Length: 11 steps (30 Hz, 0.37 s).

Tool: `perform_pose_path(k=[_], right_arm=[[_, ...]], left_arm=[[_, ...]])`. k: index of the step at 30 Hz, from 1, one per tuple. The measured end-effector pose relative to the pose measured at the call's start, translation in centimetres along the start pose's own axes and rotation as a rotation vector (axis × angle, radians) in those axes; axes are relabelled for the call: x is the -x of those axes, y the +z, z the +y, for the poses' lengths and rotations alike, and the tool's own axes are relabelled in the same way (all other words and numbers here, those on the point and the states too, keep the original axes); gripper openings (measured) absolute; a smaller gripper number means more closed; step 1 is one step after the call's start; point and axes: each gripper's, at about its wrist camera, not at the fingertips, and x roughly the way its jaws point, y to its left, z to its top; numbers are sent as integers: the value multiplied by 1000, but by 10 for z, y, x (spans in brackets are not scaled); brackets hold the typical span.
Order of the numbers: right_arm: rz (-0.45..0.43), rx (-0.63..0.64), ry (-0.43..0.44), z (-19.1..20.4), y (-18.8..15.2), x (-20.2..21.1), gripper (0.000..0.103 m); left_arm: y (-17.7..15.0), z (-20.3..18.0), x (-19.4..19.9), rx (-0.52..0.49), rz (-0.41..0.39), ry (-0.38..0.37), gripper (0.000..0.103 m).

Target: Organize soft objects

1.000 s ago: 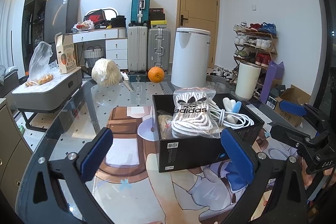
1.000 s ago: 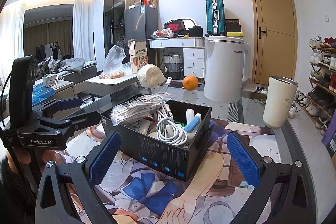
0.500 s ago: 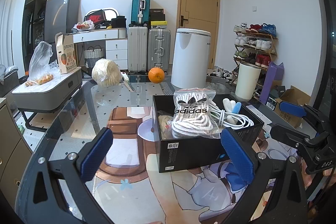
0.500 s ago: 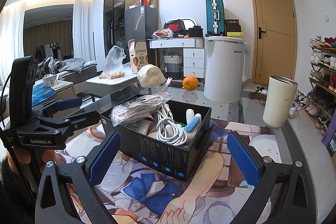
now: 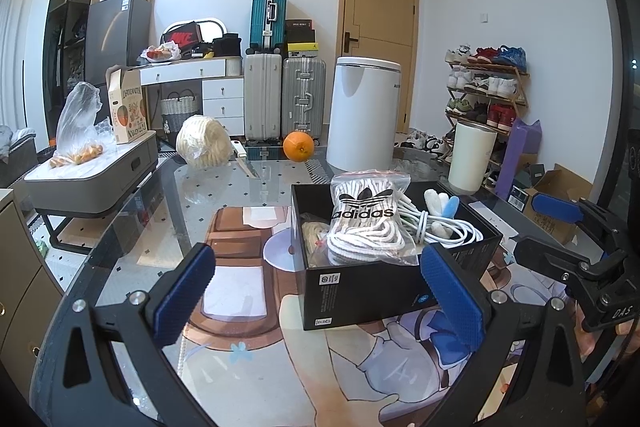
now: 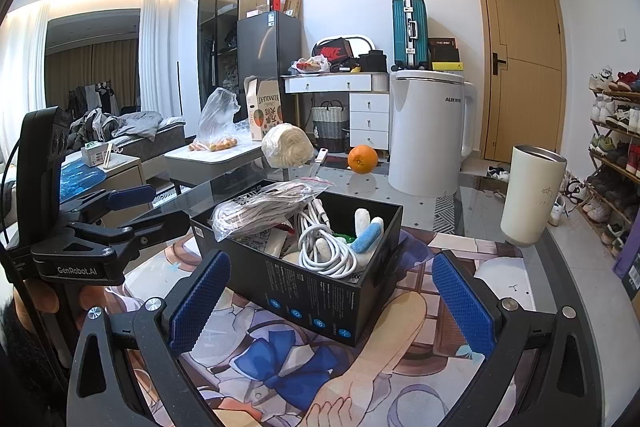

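Note:
A black box stands on the printed mat on the glass table. In it lie a clear adidas bag of white laces, a coiled white cable and white and blue soft pieces. My left gripper is open and empty, just in front of the box's left side; it also shows in the right wrist view. My right gripper is open and empty, in front of the box; it also shows in the left wrist view.
A cream ball of rope, a knife, an orange, a white appliance and a cream tumbler stand at the table's far side. A grey case with bagged fruit is at left.

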Motion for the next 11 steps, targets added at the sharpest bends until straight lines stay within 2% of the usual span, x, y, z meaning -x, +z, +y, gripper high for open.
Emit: perform_pose_path(k=[11], right_arm=[[0, -1, 1, 1, 0, 0, 102]], left_arm=[[-1, -2, 1, -10, -9, 5, 103]])
